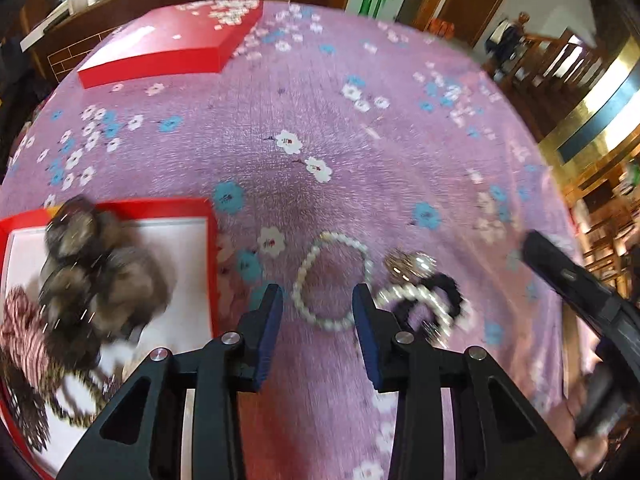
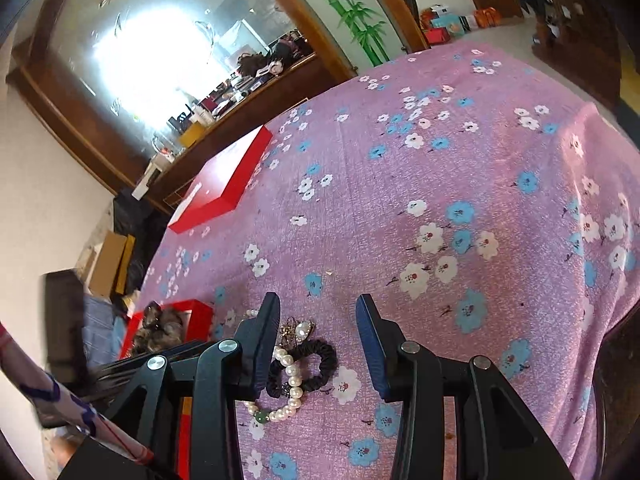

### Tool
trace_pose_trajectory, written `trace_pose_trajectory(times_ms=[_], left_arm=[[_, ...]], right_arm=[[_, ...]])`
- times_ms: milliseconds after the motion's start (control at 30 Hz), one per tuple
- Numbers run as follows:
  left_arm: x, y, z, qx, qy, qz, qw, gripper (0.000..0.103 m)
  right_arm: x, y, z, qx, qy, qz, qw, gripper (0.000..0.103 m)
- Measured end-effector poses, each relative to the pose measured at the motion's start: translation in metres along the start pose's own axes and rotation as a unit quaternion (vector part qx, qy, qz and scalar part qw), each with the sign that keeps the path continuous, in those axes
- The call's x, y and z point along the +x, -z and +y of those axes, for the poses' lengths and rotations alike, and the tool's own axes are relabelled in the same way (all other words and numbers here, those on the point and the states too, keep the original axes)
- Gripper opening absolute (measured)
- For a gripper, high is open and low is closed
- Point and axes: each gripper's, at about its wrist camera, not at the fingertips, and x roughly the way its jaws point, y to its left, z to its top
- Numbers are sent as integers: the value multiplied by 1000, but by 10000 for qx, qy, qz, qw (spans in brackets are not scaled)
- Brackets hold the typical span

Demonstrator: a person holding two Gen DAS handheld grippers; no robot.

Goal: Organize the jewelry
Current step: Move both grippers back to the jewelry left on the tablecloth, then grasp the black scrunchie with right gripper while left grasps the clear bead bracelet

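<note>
On the floral cloth (image 1: 360, 128), left tongs (image 1: 318, 304) spread above pearl bracelet (image 1: 332, 280), right tongs (image 2: 318, 320) spread, black scrunchie (image 2: 320, 364) beside.

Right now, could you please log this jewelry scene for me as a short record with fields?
surface: purple floral cloth
open red box: holds furry hair ties; a striped piece and a chain also inside
red lid: apart, on the far side of the cloth
loose on cloth: pearl bracelet, black scrunchie, pearl strand with green bead, gold ornament
left tool: open, empty, bracelet lying ahead between its fingers
right tool: open, empty, beside the scrunchie
</note>
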Motion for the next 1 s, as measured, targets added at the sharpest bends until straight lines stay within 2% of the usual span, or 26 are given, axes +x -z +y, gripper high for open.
trace_pose_trajectory(times_ms=[133, 200, 300, 400, 467, 533, 567, 633, 767, 867, 1000], left_arm=[[23, -8, -5, 122, -316, 157, 9993, 27], [23, -8, -8, 193, -439, 52, 9988, 23], [21, -3, -13, 303, -583, -33, 9978, 5], [11, 10, -18, 332, -292, -204, 9988, 5], [-4, 21, -20, 343, -56, -550, 9979, 5], [-24, 31, -20, 348, 151, -1016, 9941, 5], [-31, 35, -19, 354, 231, -1209, 9918, 5], [-44, 41, -16, 373, 319, -1527, 9870, 5], [-50, 39, -13, 403, 524, -1620, 9846, 5], [-51, 38, -7, 351, 517, -1594, 9852, 5], [-48, 35, -6, 335, 517, -1620, 9849, 5]], right_arm=[[0, 1, 3, 26, -92, 64, 9999, 44], [0, 2, 8, -66, -97, 71, 9999, 44], [1, 3, 13, -173, -17, 80, 9998, 44], [7, 5, 14, -257, 149, 203, 9994, 44], [14, 6, 14, -286, 204, 354, 9988, 42], [20, 9, 15, -363, 242, 513, 9977, 33], [24, 11, 17, -405, 213, 621, 9970, 25], [30, 13, 19, -443, 151, 741, 9961, 23], [36, 17, 19, -536, 357, 811, 9946, 22], [44, 19, 19, -615, 384, 967, 9927, 21], [54, 26, 26, -957, 719, 1096, 9868, 20]])
